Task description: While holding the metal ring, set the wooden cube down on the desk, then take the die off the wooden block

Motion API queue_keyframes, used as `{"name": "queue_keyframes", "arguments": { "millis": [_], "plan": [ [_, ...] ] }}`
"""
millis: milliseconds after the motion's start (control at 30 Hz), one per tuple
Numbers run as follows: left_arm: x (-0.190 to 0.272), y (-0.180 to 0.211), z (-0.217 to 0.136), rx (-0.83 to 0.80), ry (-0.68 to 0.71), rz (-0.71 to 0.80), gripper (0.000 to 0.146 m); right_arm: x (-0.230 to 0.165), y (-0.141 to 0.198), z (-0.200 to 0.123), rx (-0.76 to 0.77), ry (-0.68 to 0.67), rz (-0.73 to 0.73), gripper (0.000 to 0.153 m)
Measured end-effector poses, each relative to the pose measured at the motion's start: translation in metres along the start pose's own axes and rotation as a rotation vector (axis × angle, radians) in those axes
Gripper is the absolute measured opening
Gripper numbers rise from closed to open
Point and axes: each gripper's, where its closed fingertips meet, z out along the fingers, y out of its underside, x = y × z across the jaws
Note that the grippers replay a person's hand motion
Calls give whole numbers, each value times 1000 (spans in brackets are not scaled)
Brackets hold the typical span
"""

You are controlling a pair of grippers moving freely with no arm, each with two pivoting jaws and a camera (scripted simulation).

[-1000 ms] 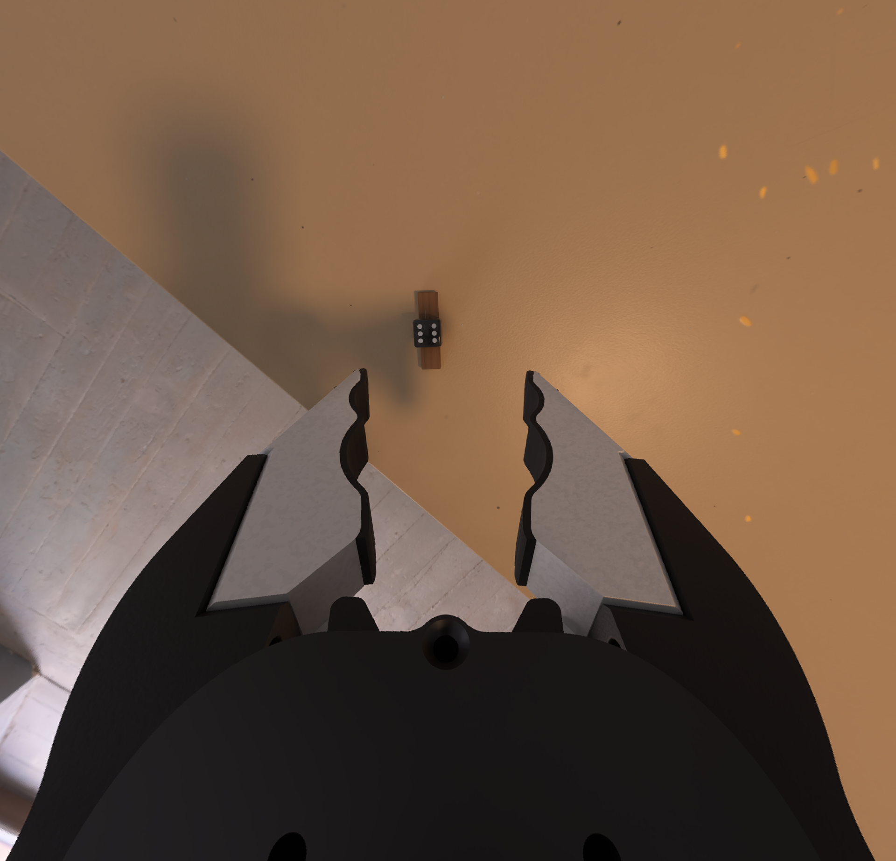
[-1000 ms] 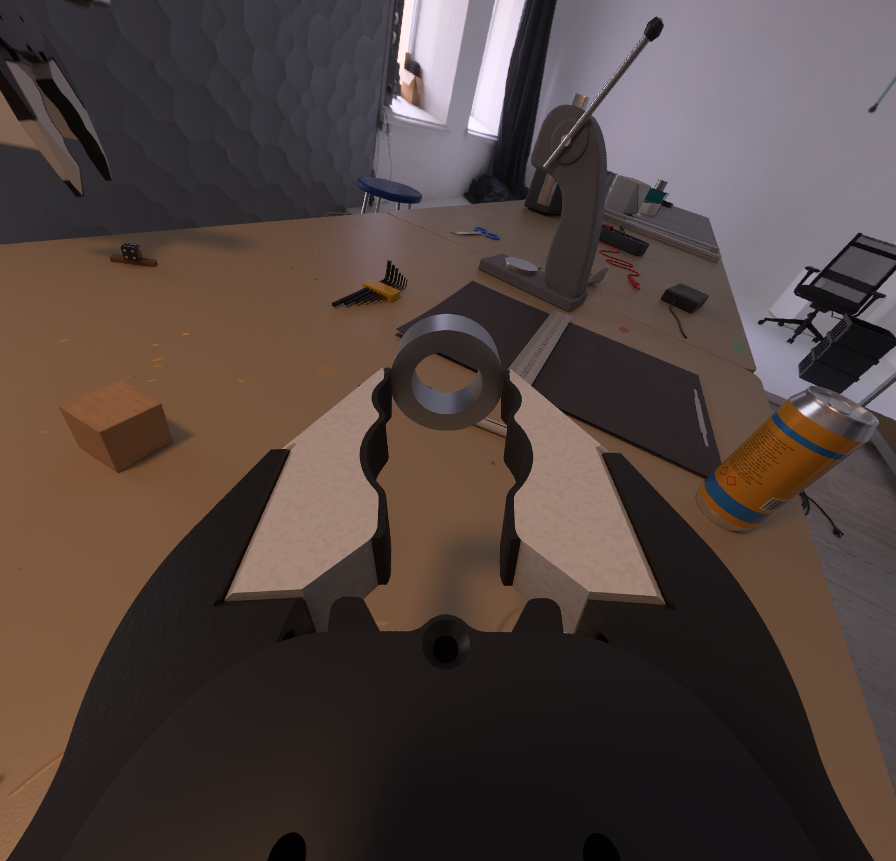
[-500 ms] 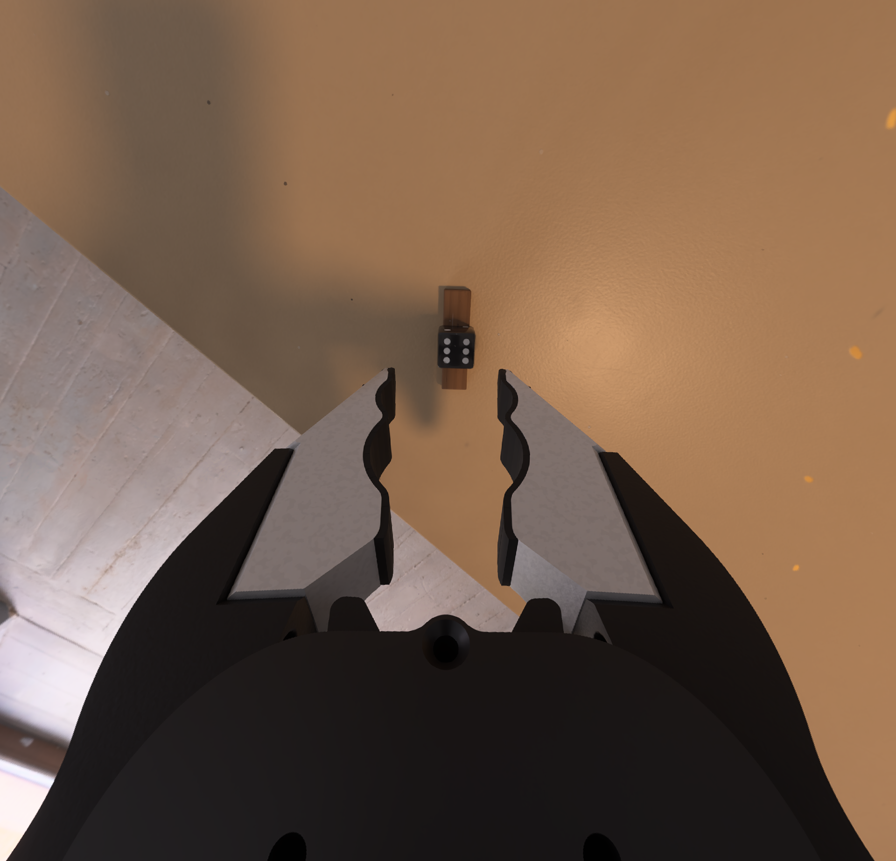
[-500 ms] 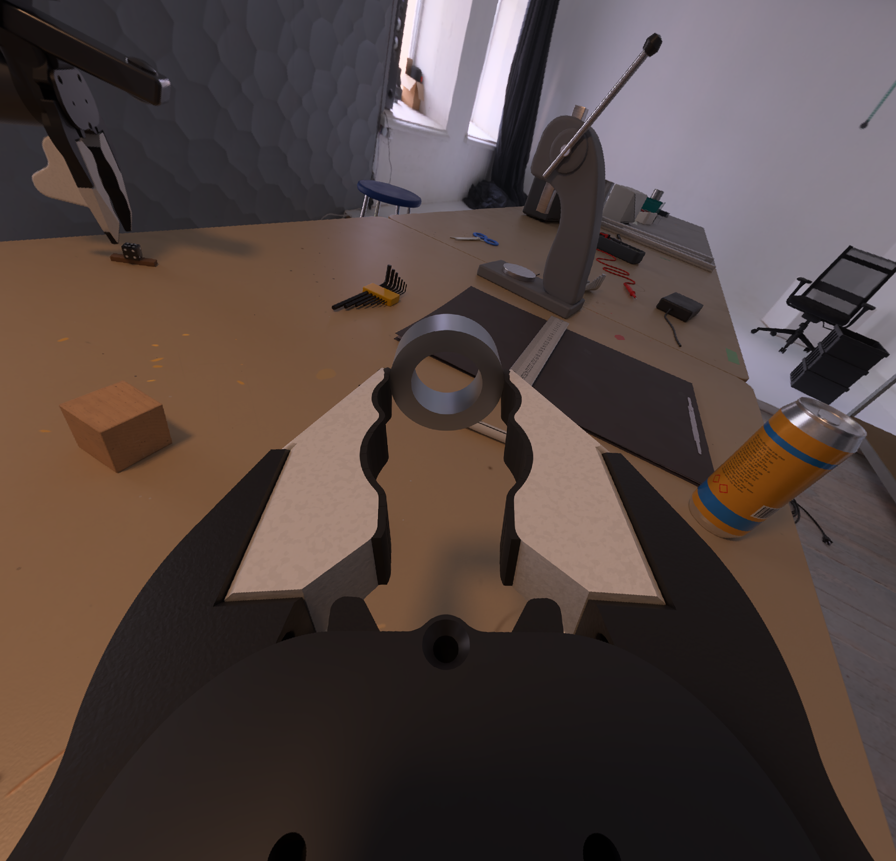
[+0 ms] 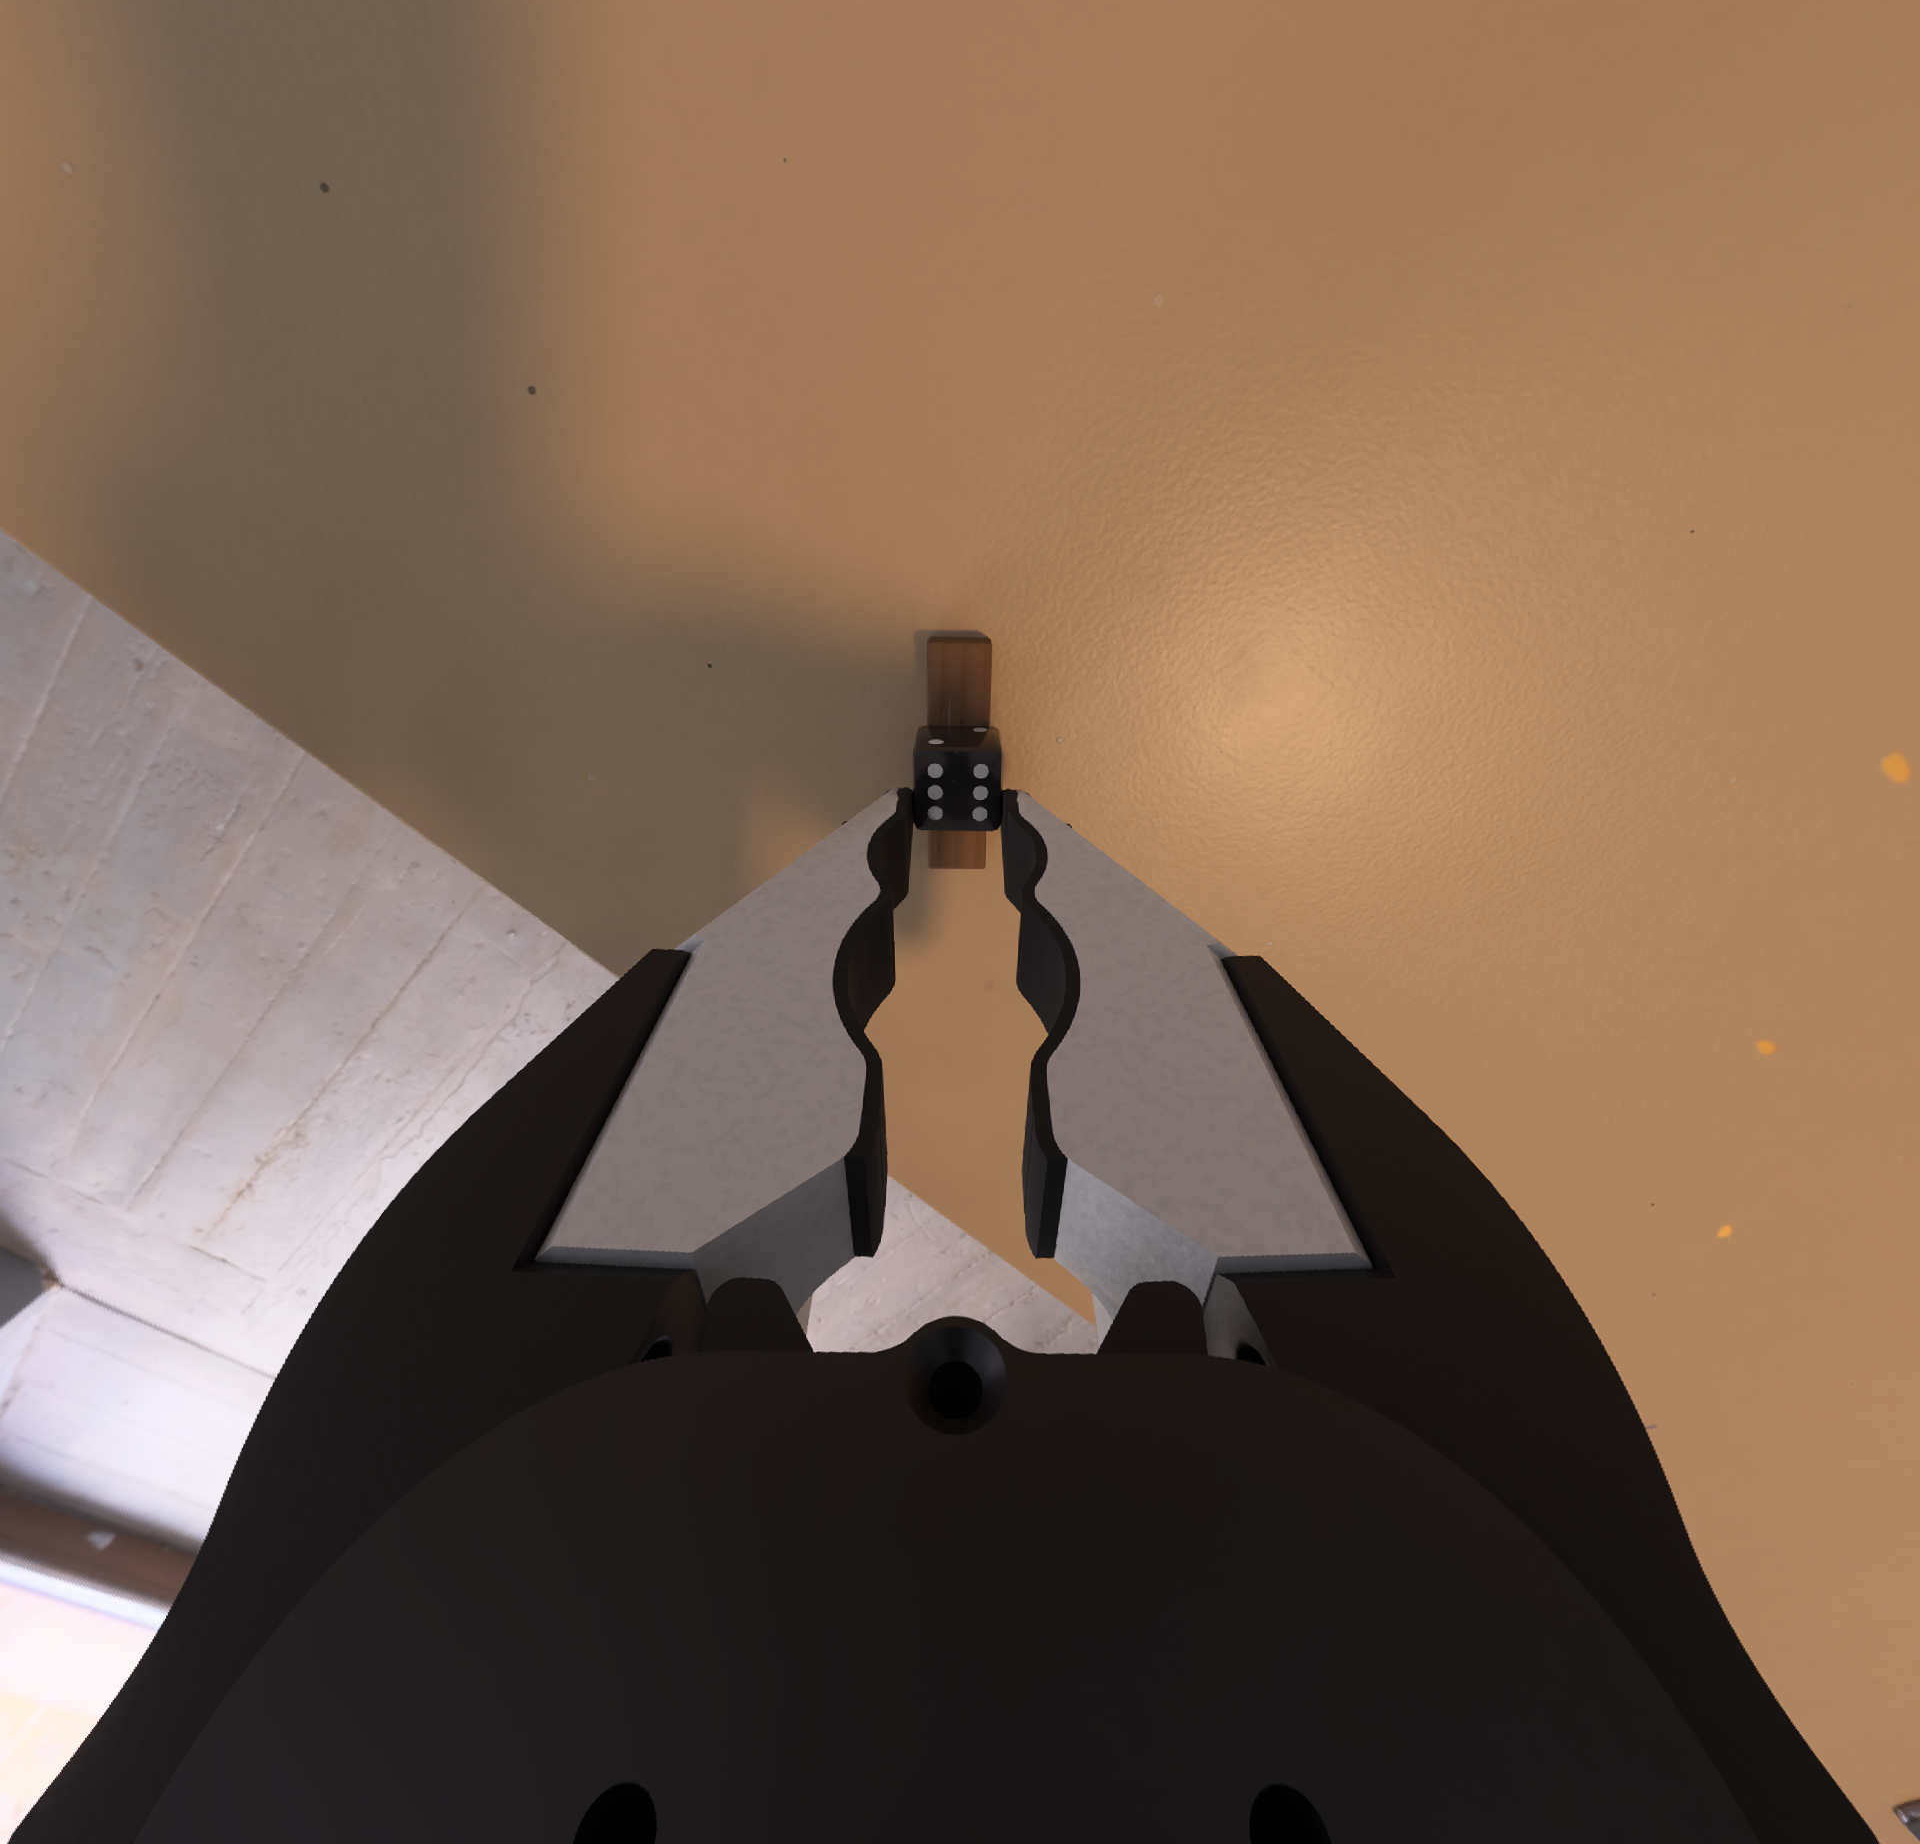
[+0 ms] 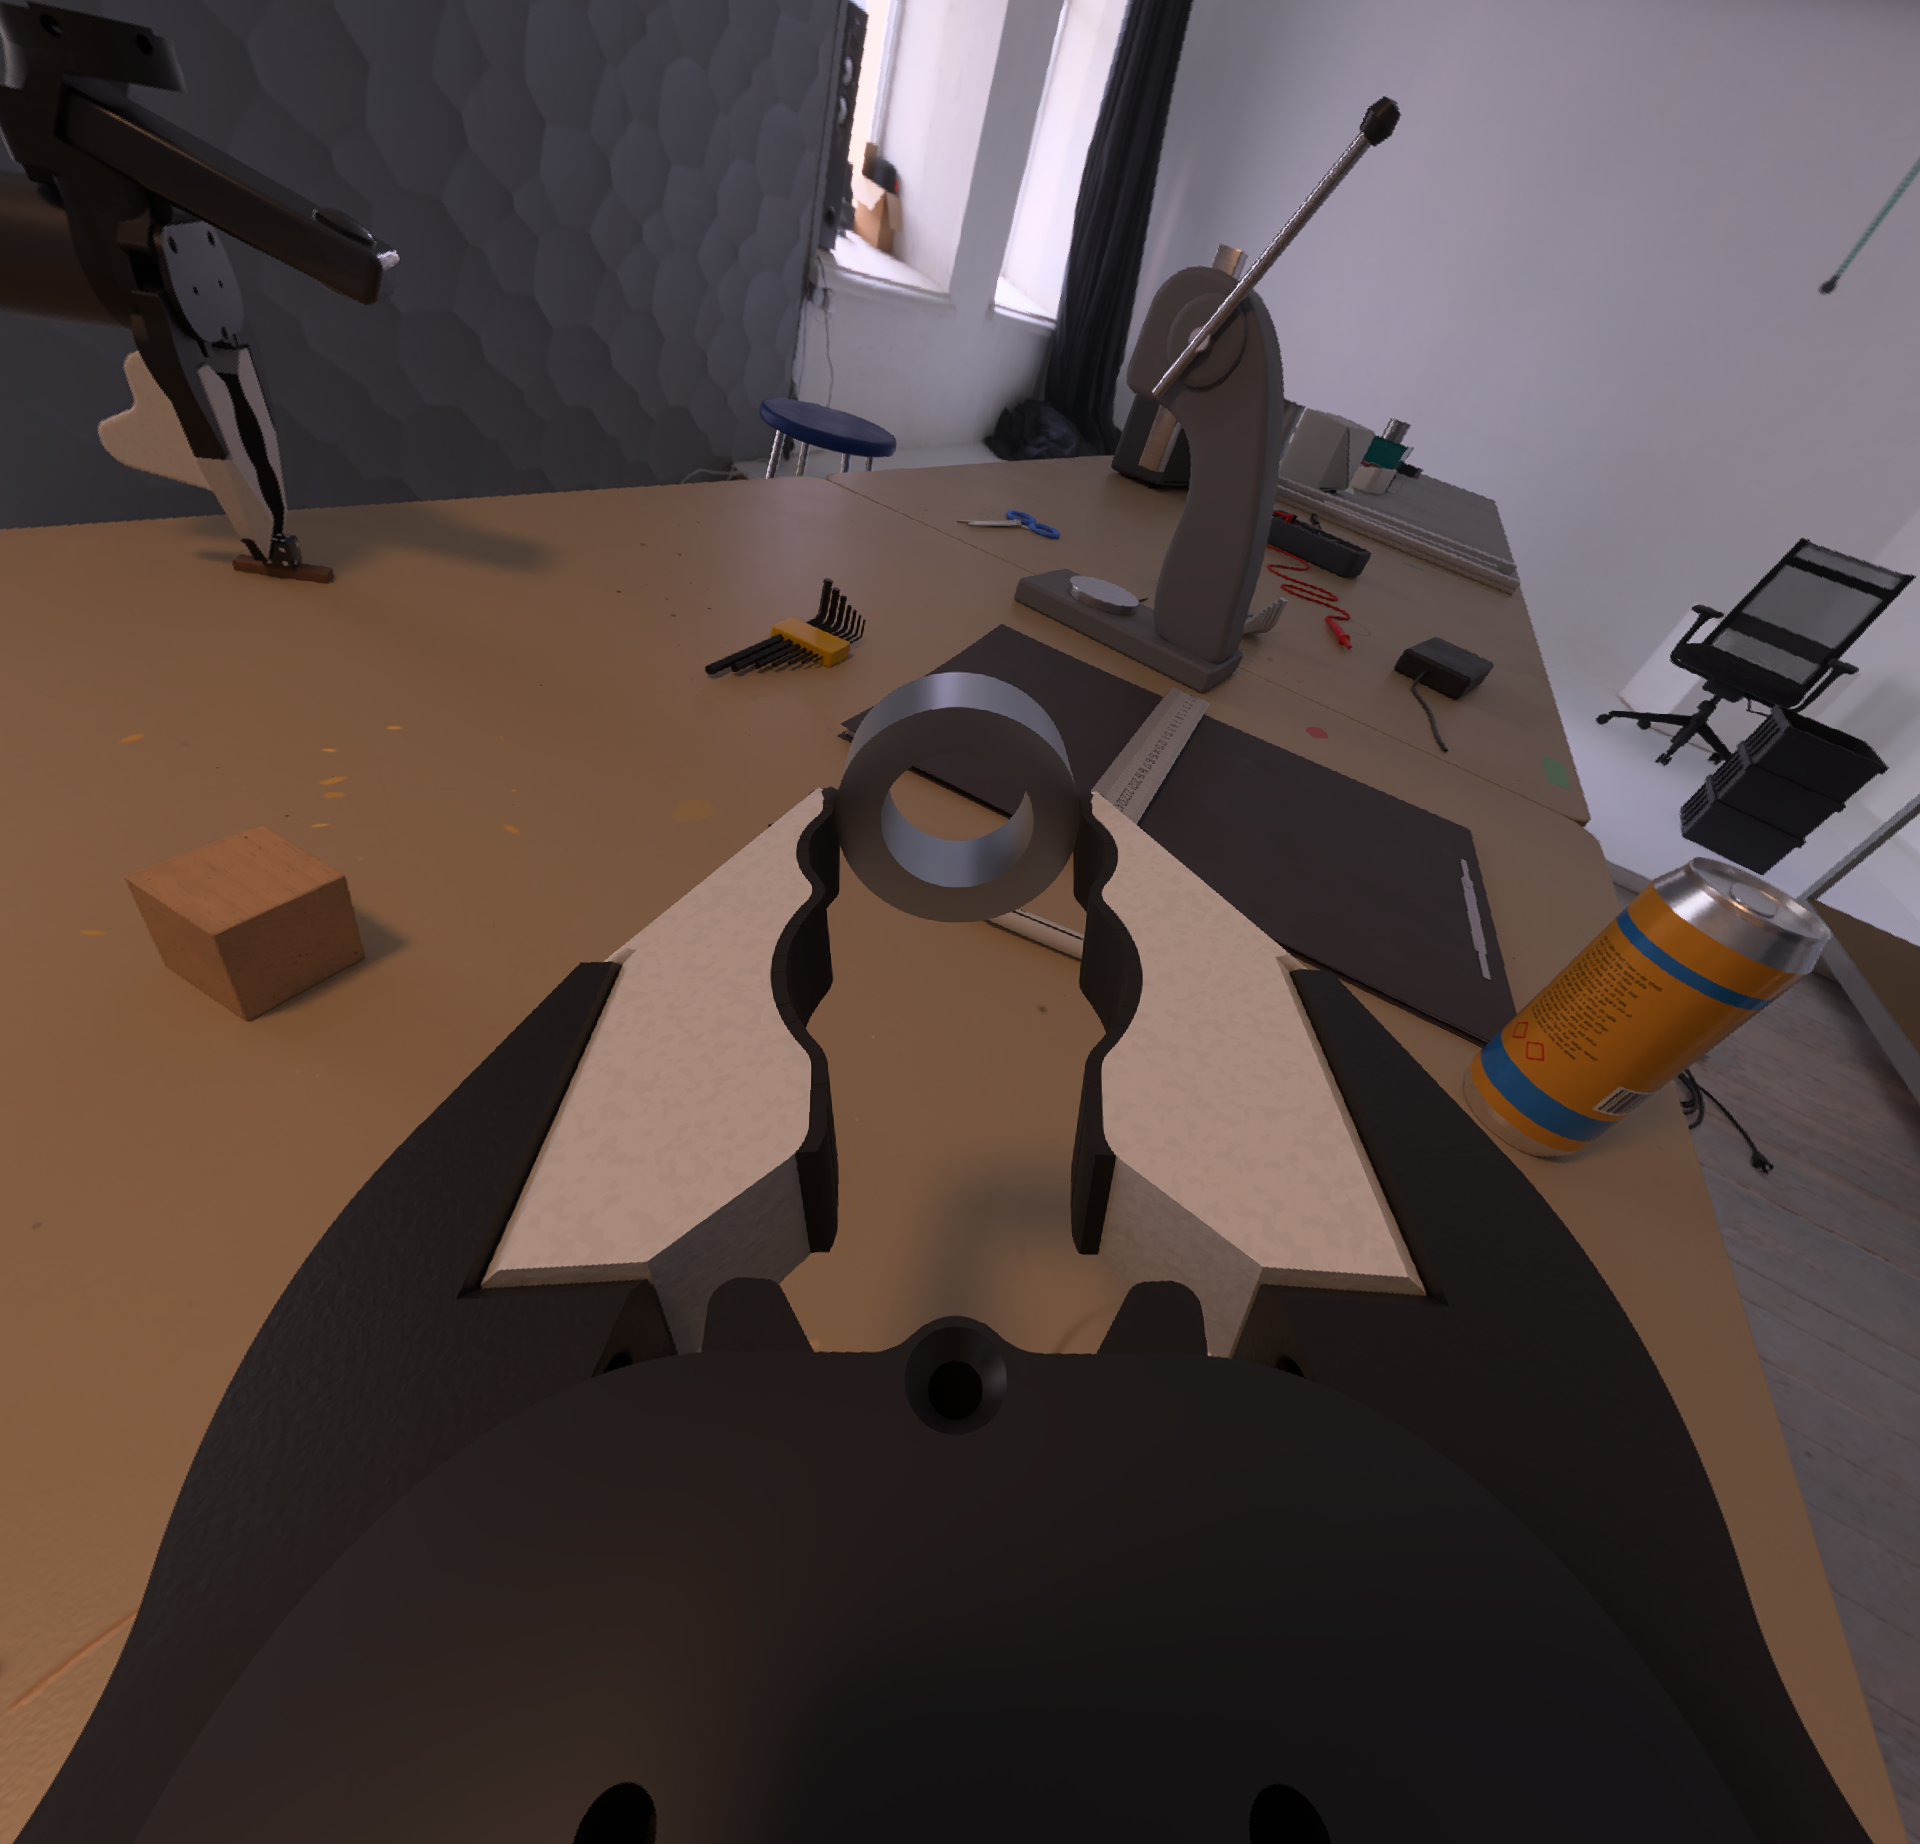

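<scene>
The left gripper (image 5: 957,807) pinches the die (image 5: 957,789) on the block (image 5: 958,679). The right gripper (image 6: 956,844) squeezes the ring (image 6: 956,807); the cube (image 6: 247,918) sits at nine o'clock.

Both views are sharp, without motion blur. In the left wrist view a soft glare spot lies on the desk (image 5: 1278,703) just right of the jaws' tips, and a broad soft shadow falls to their left. In the right wrist view daylight enters through the windows (image 6: 940,111) far ahead of the jaws; straight lines bend near the edges.
</scene>
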Motion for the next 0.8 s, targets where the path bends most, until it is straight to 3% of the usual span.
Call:
{"name": "queue_keyframes", "arguments": {
  "millis": [200, 433, 633, 800],
  "plan": [
    [1, -2, -9, 21, 5, -2, 16, 0, -1, -1, 8, -2, 5, 45],
    [16, -18, -66, 103, -62, 80, 16, -4, -2, -1, 6, -17, -2, 45],
    [76, -52, -118, 201, -90, 282, 16, -6, -4, -1, 13, -27, -3, 45],
    [143, -79, -139, 239, -80, 470, 16, -7, -5, -2, 17, -33, -2, 45]
  ]
}}
